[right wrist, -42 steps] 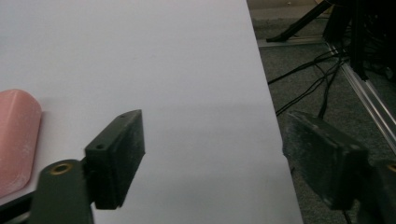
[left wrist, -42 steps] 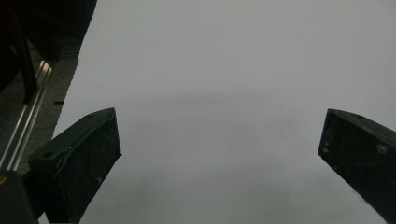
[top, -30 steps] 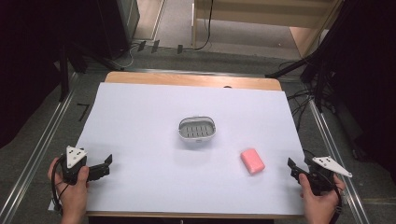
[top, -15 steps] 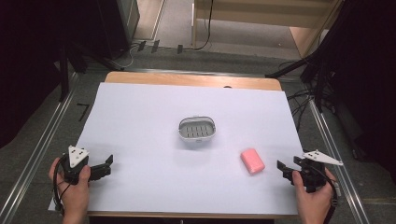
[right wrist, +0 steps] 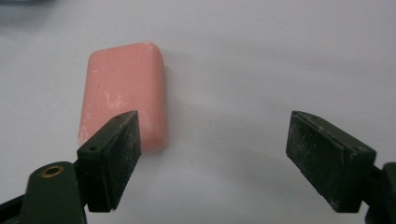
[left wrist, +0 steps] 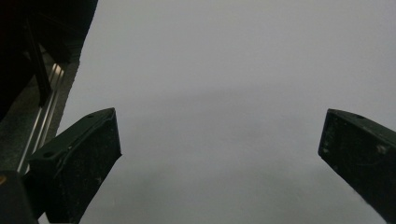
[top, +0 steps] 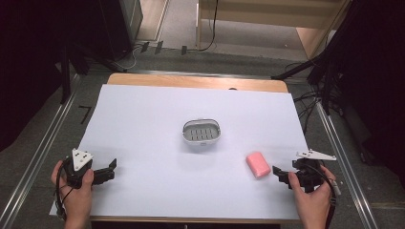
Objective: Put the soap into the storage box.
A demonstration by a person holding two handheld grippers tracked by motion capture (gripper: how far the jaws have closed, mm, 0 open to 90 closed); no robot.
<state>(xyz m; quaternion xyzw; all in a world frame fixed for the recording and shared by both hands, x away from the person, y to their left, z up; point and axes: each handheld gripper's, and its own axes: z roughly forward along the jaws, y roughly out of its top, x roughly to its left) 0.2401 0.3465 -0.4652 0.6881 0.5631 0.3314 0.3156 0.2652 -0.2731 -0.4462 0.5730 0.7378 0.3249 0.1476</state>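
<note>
Right hand-held gripper (top: 279, 172): near the front right edge of the tabletop, held in the person's right hand (top: 313, 198); its jaws point towards the pink soap bar and have just been opening. They stand apart with nothing between them, so the tool is released.
Pink soap bar (top: 258, 164): lies flat on the white sheet, just beside the right hand-held gripper's tips and apart from them. In the right gripper view the pink soap bar (right wrist: 122, 93) sits ahead of the left jaw, which overlaps its near corner in the picture; the gap between the jaws shows bare sheet.
Left hand-held gripper (top: 111, 168): at the front left of the tabletop, held in the person's left hand (top: 76, 193). Its own view shows the two jaws wide apart over plain white sheet, so it is released and grips nothing.
Soap dish (top: 201, 132): a small white dish with a slotted floor, near the middle of the sheet, well apart from both tools and from the bar.
Tabletop (top: 196, 81): wooden, with a white sheet (top: 143, 119) over most of it.
</note>
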